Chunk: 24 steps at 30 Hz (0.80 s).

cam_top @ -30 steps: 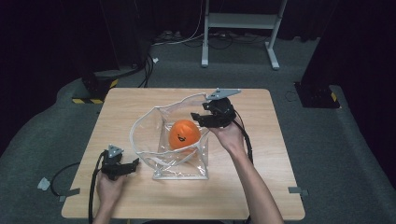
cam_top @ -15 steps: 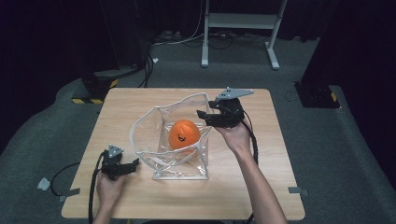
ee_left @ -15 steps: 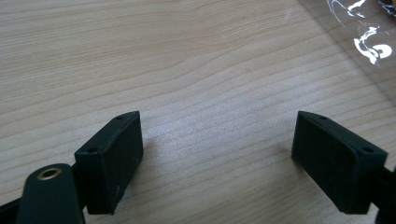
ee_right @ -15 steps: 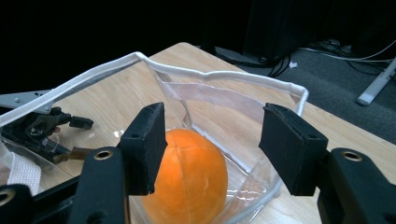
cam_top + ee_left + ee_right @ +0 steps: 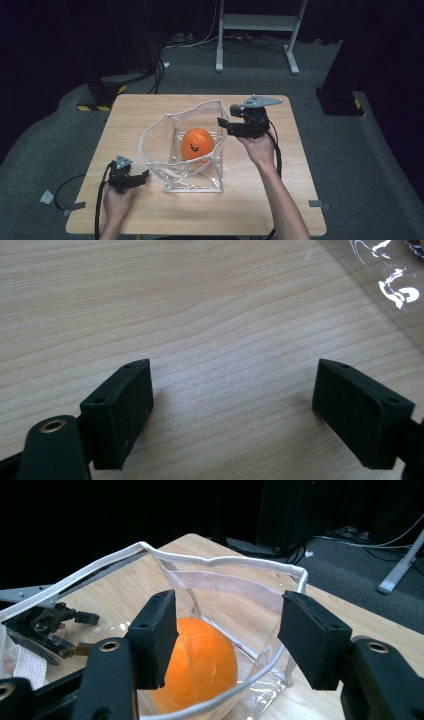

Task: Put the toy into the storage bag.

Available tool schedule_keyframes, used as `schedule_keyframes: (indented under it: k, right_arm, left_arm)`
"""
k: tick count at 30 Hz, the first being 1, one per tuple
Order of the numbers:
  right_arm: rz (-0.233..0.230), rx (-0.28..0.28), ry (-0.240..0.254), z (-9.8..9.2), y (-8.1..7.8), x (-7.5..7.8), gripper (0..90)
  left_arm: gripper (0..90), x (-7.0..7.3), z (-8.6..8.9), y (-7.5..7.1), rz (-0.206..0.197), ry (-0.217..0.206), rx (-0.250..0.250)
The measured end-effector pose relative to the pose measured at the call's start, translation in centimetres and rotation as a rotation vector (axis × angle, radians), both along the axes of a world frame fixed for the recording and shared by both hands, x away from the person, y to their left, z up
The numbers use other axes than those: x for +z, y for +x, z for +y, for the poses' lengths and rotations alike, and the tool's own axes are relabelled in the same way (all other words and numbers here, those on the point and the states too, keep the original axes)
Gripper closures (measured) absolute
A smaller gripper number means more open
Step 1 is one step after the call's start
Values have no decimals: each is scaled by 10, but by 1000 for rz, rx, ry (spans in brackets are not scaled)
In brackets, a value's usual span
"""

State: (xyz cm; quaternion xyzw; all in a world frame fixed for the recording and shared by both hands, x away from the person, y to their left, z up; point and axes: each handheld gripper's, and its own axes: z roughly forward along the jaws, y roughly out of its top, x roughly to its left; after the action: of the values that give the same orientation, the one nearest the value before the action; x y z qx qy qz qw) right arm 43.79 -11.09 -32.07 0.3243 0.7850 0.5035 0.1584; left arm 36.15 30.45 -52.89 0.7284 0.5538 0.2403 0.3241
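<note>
1. The left gripper [image 5: 146, 174] sits low over the near left part of the wooden table [image 5: 300, 200], held in the person's left hand [image 5: 116, 202]. In the left gripper view its two black jaws stand wide apart over bare wood, with nothing between them.
2. Just right of it stands a clear plastic bag [image 5: 175, 172] with a white-trimmed rim, open at the top, in the middle of the table. A corner of the bag also shows at the upper right of the left gripper view [image 5: 395, 285].
3. Inside the bag lies an orange ball [image 5: 197, 144] with a dark face printed on it, resting toward the bag's far side.
4. The right gripper [image 5: 220, 123] is at the bag's far right edge, held level in the person's right hand [image 5: 260, 150] and pointing left over the rim. In the right gripper view its jaws stand partly open and grip nothing; the bag's rim [image 5: 225, 562] and the ball [image 5: 202, 662] show beyond and between them.
</note>
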Motion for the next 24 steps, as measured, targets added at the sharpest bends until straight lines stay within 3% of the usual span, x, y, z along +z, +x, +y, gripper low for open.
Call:
schedule_keyframes:
  k: [24]
  right_arm:
    - [-31,-32,60,-31,-19,3,399]
  left_arm:
    - [168,0,0,-1,3,3,-7]
